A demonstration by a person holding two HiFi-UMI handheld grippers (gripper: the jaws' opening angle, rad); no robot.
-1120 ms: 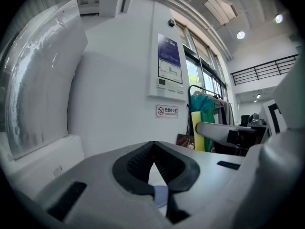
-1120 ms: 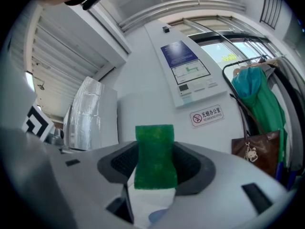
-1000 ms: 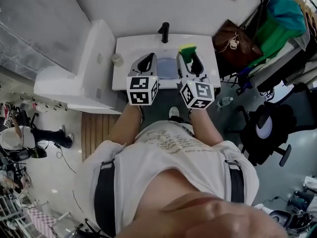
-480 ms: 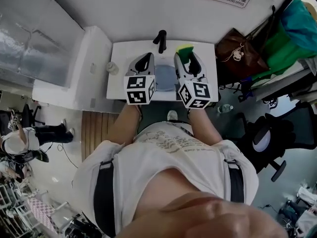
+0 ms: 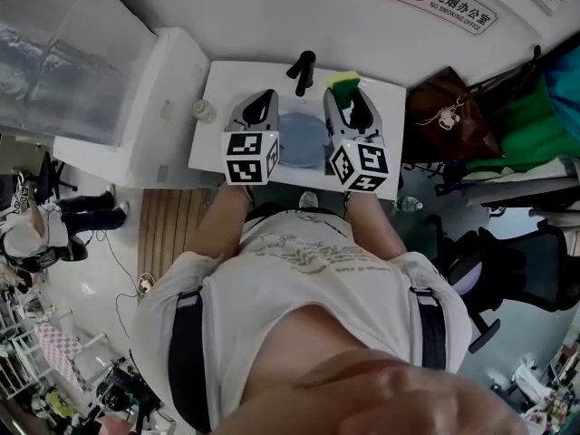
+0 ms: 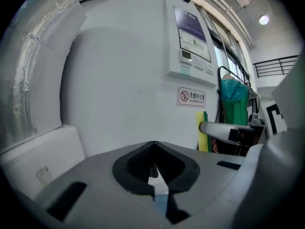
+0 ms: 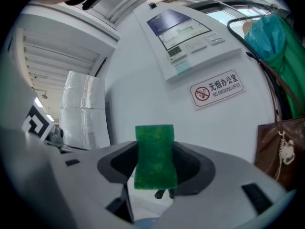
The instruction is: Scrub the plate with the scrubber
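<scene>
Green scrubber [image 7: 153,151] clamped in right gripper [image 7: 155,175], left gripper [image 6: 153,168] shut empty beside plate [image 5: 302,140], so scrubbing might skid it.

1. Seen from above, the room is bright and evenly lit. The white wall [image 5: 272,7] and sink [image 5: 217,80] nearly wash out, with no hard shadows on them.
2. That head view bows hard towards its edges, and the skin-toned patch along the bottom is a smear, too close to focus.
3. In the left gripper view a round ceiling lamp [image 6: 263,19] glares, and daylight comes through the windows [image 6: 228,56] at right. The wall greys off away from them.
4. Both gripper views have black rounded corners and bent straight lines.
5. In the right gripper view the sponge [image 7: 154,156] and no-smoking sign [image 7: 217,90] look crisp, and the windows at top right are blown pale.
</scene>
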